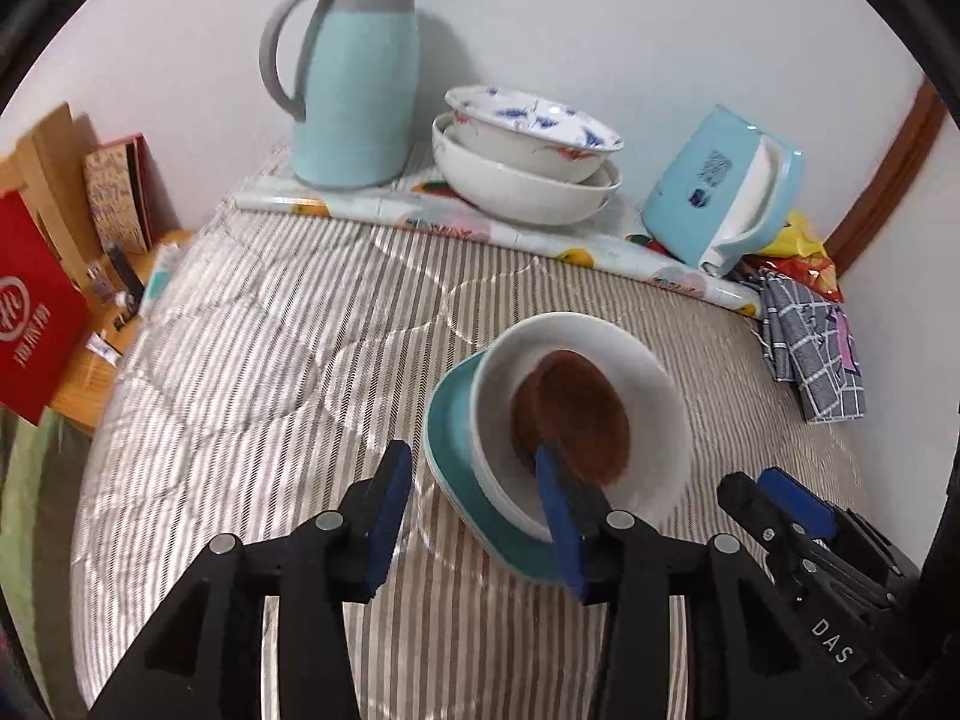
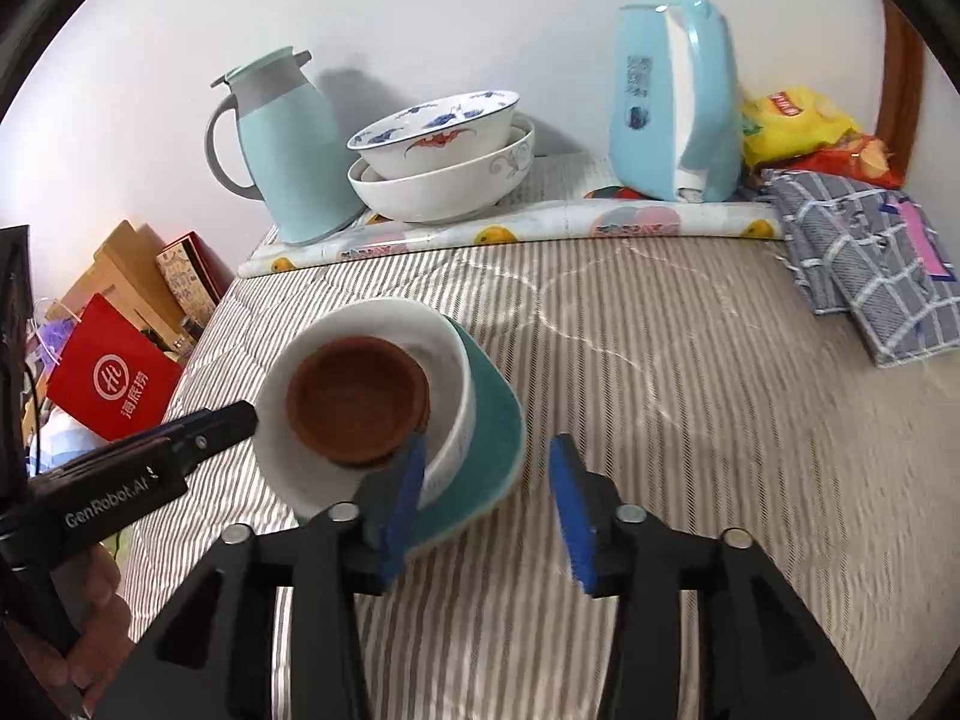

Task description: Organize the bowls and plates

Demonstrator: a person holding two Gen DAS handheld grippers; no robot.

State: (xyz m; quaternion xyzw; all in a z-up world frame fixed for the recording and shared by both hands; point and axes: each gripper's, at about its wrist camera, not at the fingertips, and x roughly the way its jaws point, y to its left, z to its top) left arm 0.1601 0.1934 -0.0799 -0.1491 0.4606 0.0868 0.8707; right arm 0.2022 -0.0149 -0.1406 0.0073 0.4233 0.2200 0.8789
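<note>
We see our left gripper (image 1: 474,516) angled steeply down over the striped cloth (image 1: 252,360), its jaws spread; the right-hand blue pad (image 1: 561,531) overlaps the near rim of the white bowl (image 1: 660,420), and we cannot tell whether it touches. Our right gripper (image 2: 489,507) slopes down the same way, jaws likewise apart, one blue pad (image 2: 405,510) in front of the teal plate (image 2: 498,420) and the other clear over the cloth. Neither pinches anything. At the lower left of the right view a hand (image 2: 90,630) wraps the handle of the left gripper.

Between the two grippers sits the stack: the teal plate at the bottom, the white bowl on it, and a small brown dish (image 2: 357,399) inside the bowl. The stack looks tilted, though the fisheye lens may cause that.

Farther back, on a fruit-patterned mat (image 1: 480,228) by the wall, two patterned bowls (image 1: 528,144) sit nested. A pale blue jug (image 1: 354,78) stands to their left and a blue kettle (image 1: 720,186) to their right. A checked cloth (image 2: 870,276) lies at the right edge, a red bag (image 2: 114,384) off to the left.
</note>
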